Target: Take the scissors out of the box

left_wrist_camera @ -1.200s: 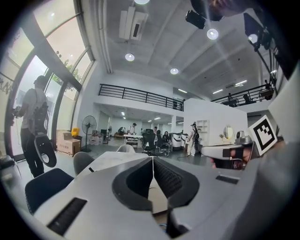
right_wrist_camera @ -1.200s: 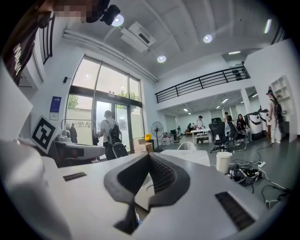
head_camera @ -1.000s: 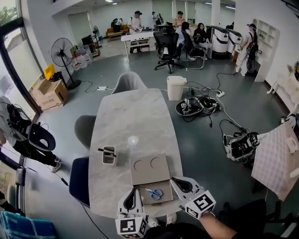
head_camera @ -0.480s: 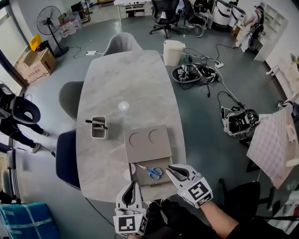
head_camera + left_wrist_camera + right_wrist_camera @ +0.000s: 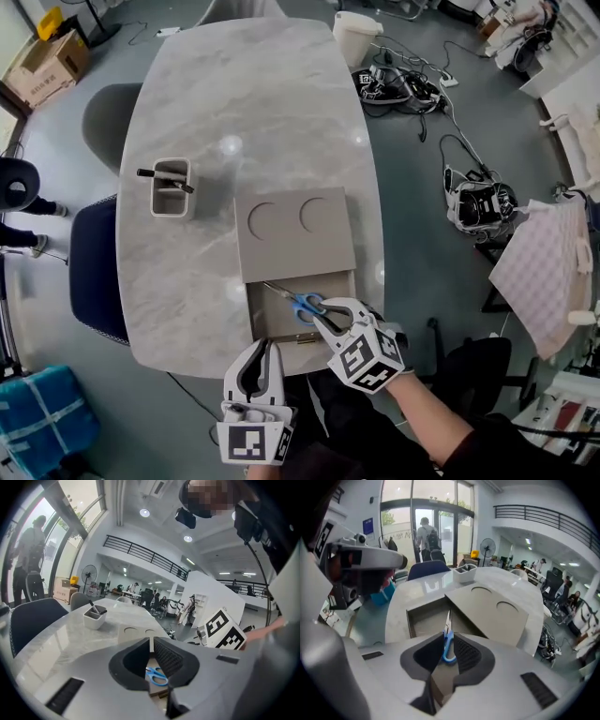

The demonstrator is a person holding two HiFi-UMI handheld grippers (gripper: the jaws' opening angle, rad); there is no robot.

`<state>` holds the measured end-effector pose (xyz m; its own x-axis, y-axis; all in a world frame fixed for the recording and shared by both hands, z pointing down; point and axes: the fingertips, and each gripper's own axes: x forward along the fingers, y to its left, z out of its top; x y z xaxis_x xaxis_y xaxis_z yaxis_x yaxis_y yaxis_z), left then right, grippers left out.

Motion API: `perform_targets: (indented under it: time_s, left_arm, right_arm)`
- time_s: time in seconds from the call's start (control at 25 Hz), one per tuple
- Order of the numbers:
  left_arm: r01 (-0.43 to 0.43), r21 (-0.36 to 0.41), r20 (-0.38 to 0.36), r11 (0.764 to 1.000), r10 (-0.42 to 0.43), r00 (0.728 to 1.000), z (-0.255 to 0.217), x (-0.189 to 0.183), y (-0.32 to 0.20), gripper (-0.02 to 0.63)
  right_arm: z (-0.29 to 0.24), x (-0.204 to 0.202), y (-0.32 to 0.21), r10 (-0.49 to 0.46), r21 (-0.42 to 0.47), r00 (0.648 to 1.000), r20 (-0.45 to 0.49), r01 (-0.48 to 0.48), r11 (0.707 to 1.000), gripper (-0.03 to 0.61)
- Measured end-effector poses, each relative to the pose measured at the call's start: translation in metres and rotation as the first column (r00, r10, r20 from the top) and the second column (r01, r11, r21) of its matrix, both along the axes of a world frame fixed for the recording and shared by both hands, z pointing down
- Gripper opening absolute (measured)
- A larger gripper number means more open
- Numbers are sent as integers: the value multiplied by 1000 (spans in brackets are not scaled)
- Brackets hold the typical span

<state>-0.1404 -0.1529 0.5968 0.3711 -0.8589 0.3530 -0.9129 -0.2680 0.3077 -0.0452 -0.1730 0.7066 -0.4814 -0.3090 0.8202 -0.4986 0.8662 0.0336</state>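
The blue-handled scissors (image 5: 302,303) lie in the uncovered front part of the grey box (image 5: 270,321), blades pointing left. The box's lid (image 5: 295,234), with two round recesses, is slid back over the rest. My right gripper (image 5: 326,317) points steeply down into the box. Its jaws are opening, and the scissors' handle loop (image 5: 448,644) stands between the pads without being pressed. My left gripper (image 5: 265,345) hovers at the table's near edge, just in front of the box, shut and empty. From the left gripper view the scissors (image 5: 157,676) show beyond its closed tips (image 5: 151,641).
A white pen holder (image 5: 172,187) with a black pen stands left of the box on the marble table (image 5: 244,103). A dark chair (image 5: 94,272) is tucked at the table's left side. Bags and cables (image 5: 478,202) lie on the floor to the right.
Both grippers came down toward the table. The right one tipped downward, reached into the box and opened around the scissors' handle. The head view now looks steeply down.
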Motion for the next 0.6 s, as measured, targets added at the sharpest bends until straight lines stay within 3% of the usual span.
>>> perform_targets:
  time_s: [0.36, 0.6]
  left_arm:
    - [1, 10, -1, 1000, -1, 1000, 23, -6, -2, 18]
    - [10, -15, -17, 1000, -11, 1000, 31, -7, 2, 17]
  right_arm:
    - [57, -9, 5, -97, -130, 975, -199, 72, 989, 86]
    - [55, -20, 0, -103, -168, 979, -177, 73, 983, 89]
